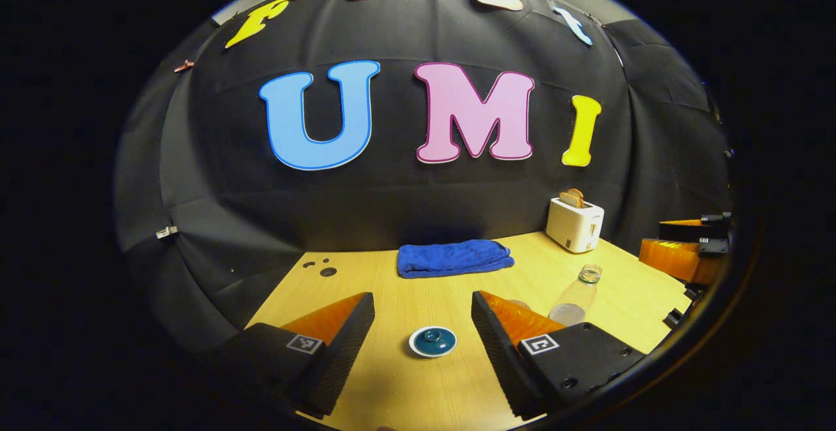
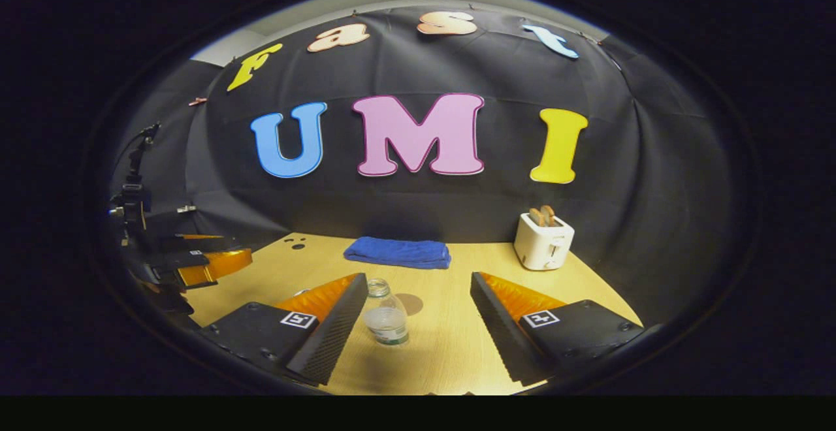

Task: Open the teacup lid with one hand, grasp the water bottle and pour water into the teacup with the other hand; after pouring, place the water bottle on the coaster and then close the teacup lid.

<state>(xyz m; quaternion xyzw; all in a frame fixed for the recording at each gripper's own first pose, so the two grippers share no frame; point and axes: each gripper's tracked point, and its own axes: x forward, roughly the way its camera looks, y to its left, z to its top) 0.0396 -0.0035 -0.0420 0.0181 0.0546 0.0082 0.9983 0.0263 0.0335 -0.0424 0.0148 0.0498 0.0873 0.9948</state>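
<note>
Table (image 1: 457, 379): lid (image 1: 432, 341), bottle (image 2: 386, 317), towel (image 1: 454, 258), toaster (image 2: 543, 241).

Clearance, tabletop
Teacup lid (image 1: 432, 341) lies in the open between spread fingers; water bottle (image 2: 385, 317) near; blue towel (image 1: 454, 258), toaster (image 2: 543, 240) stand rearward.

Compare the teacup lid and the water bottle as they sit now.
The teacup lid is low, round and opaque teal with a white rim; the water bottle is tall and clear. The lid lies flat, knob up; the bottle stands upright, uncapped, holding a little water. Both rest ungripped on the table.
</note>
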